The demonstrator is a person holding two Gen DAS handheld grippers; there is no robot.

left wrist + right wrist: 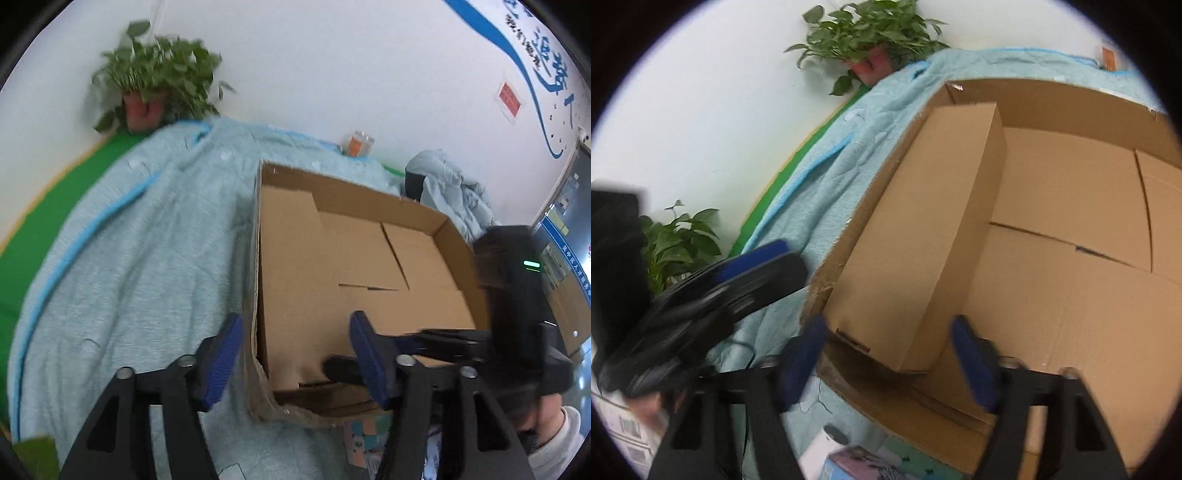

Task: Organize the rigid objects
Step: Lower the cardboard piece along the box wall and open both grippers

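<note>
Nearest, the right gripper [890, 354] has its jaws apart, empty, just short of the small carton [916, 236] lying against the left wall of the big cardboard box [1052, 96]. The left gripper [295, 354] gapes over the box's near-left corner, also empty. One carton is stowed; the patterned boxes [857, 461] near the box, blurred, probably remain.

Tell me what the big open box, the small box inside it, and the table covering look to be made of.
Big open box: brown corrugated cardboard, matte, with torn, frayed rim edges. Small box: smoother matte tan cardboard with crisp folds. Table covering: pale blue fabric, apparently fuzzy terry or fleece, wrinkled, with a brighter blue trim.
</note>
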